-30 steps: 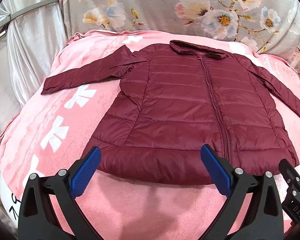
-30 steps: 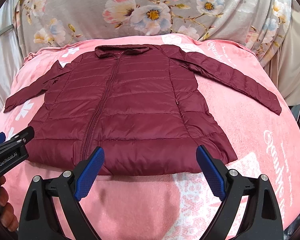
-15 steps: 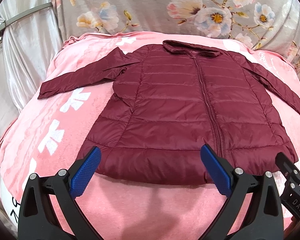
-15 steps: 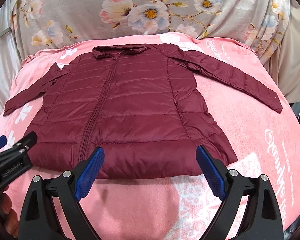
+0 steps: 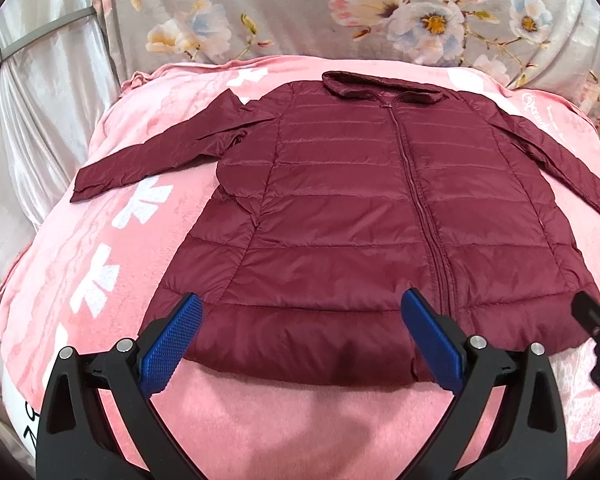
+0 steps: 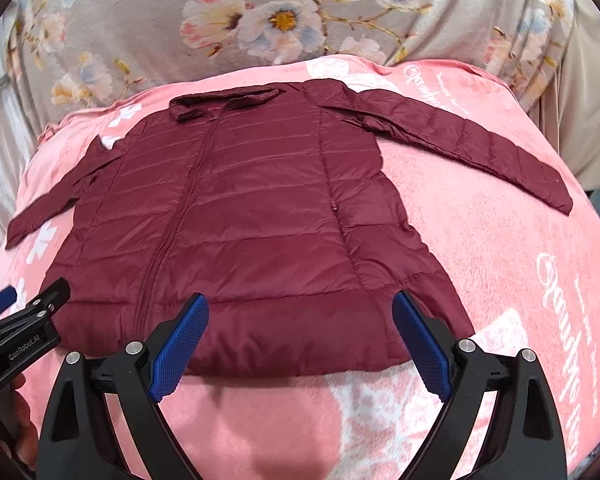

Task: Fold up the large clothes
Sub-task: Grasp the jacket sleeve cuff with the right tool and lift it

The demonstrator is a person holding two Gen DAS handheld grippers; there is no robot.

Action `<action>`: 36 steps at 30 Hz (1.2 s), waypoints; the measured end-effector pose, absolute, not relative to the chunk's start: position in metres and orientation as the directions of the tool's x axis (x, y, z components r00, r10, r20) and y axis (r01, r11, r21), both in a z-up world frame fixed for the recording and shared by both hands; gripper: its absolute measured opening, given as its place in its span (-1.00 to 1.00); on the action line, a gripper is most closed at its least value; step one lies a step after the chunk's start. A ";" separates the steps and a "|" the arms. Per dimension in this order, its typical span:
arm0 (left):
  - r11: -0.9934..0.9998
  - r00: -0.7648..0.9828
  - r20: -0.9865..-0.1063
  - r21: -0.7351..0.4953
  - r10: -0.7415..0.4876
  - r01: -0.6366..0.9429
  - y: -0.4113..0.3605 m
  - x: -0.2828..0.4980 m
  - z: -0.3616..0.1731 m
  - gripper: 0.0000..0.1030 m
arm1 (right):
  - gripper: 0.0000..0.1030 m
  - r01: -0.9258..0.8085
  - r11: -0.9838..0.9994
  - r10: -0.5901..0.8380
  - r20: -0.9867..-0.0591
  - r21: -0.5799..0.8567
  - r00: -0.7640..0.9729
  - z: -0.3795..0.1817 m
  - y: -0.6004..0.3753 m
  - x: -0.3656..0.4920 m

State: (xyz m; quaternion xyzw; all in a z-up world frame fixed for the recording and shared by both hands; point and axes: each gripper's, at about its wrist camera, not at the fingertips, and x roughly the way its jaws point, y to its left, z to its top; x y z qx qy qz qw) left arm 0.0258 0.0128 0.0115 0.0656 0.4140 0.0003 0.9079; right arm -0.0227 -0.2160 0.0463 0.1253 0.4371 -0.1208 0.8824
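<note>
A dark red quilted jacket (image 5: 360, 220) (image 6: 252, 216) lies flat and zipped on a pink blanket, collar at the far end, both sleeves spread out to the sides. My left gripper (image 5: 300, 344) hovers open over the hem's left half, nothing between its blue pads. My right gripper (image 6: 300, 344) hovers open over the hem's right half, also empty. Each gripper shows at the edge of the other's view: the right gripper's tip (image 5: 598, 332) and the left gripper's black finger (image 6: 24, 332).
The pink blanket (image 5: 100, 240) (image 6: 520, 280) with white print covers a raised surface. A grey floral cloth (image 5: 340, 12) (image 6: 260, 20) hangs behind it. Silvery curtain fabric (image 5: 32, 100) stands on the left. A hand (image 6: 24, 432) holds the left gripper.
Both grippers have drifted slightly forward and lower toward the jacket's hem. The jacket has not moved, and both stay open.
</note>
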 end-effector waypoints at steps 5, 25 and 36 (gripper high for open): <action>0.993 0.660 -0.749 0.109 0.056 0.038 0.020 0.039 0.009 0.89 | 0.76 0.455 0.869 -0.114 -0.818 0.193 0.564 0.031 -0.283 -0.016; 1.000 0.665 -0.747 0.001 0.007 -0.010 0.052 0.093 -0.004 0.89 | 0.78 0.830 0.263 -0.288 -0.781 0.493 0.555 -0.046 -0.604 -0.058; 0.999 0.641 -0.768 -0.039 -0.015 -0.023 0.061 0.113 -0.008 0.89 | -0.86 0.831 0.337 -0.363 -0.753 0.443 0.549 -0.022 -0.628 0.003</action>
